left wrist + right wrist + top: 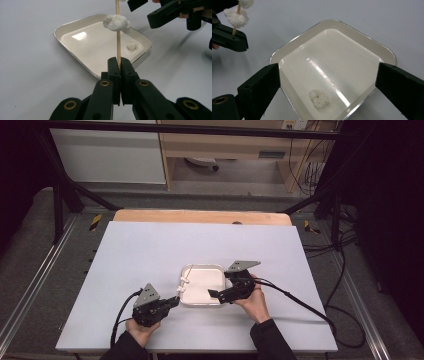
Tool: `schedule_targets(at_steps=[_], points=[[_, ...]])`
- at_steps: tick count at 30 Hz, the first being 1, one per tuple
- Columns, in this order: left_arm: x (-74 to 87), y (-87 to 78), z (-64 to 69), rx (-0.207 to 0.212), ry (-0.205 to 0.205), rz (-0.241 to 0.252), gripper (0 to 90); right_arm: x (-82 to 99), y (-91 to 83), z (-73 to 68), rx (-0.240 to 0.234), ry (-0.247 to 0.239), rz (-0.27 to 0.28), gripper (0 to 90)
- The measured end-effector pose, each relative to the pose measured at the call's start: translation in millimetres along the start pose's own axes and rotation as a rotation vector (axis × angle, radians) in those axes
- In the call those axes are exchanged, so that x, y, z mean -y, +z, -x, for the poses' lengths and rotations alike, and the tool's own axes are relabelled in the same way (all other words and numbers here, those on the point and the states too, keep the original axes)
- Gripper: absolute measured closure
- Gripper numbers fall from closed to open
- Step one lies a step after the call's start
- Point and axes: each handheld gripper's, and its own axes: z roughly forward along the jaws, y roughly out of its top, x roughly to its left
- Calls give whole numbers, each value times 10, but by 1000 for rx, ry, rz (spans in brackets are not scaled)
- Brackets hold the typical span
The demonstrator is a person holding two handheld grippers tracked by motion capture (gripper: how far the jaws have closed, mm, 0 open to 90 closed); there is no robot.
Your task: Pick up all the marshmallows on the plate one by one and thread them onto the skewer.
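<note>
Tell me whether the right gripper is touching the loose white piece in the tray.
Apart: in the right gripper view, the right gripper stands wide open, and the white piece lies clear between them.

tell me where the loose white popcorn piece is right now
In the right gripper view, the loose white popcorn piece lies inside the shallow white tray, near its lower rim.

Tray point(384, 53): glossy cream-white, silvery rim. Popcorn piece point(319, 98): off-white, plain. Skewer point(118, 47): pale tan wood. Tabletop point(150, 250): plain pale grey-white. Left hand-held gripper point(119, 65): black, brass-coloured rivets.
</note>
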Motion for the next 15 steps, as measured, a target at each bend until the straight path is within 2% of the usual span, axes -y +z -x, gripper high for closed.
schedule_targets(at_steps=[5,11,15], points=[[3,-4,-2,-14,-1,-8,880,80,80,-12,17,-29,-57,120],[3,-4,-7,-13,-1,-9,880,140,150,-43,5,-57,-81,339],[4,-2,-9,-13,-1,-10,880,174,185,-46,6,-68,-112,447]])
